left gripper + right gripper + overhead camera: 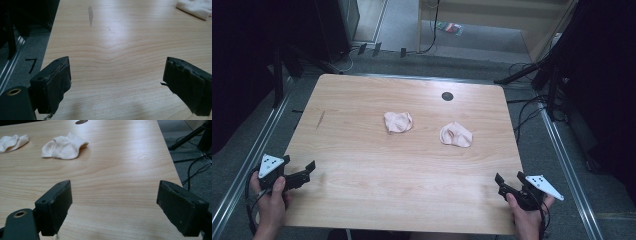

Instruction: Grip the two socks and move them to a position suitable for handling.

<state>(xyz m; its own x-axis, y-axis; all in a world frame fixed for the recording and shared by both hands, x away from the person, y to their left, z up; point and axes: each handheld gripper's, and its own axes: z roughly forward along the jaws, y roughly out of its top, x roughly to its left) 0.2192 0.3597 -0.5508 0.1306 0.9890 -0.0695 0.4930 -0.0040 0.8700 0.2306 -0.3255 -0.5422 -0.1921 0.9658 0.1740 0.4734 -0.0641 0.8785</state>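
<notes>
Two small crumpled pale socks lie apart near the middle of the wooden table (362,170): the left sock (398,121) and the right sock (456,134). At the table's front left corner a hand holds my left gripper (308,170), open, with nothing between its jaws. Through its own view the left gripper (117,85) faces bare wood, and one sock (197,8) shows at the top right. The right gripper (509,179) is open at the front right corner. From the right gripper (115,205) both socks lie far ahead: the nearer sock (64,147) and the farther sock (12,142).
A dark round hole (447,96) sits near the table's far edge, and a grey scuff mark (320,119) lies at the left. Metal rails (562,155) run along both sides of the table. Cables (524,107) trail on the floor at right. Wooden furniture (492,20) stands behind.
</notes>
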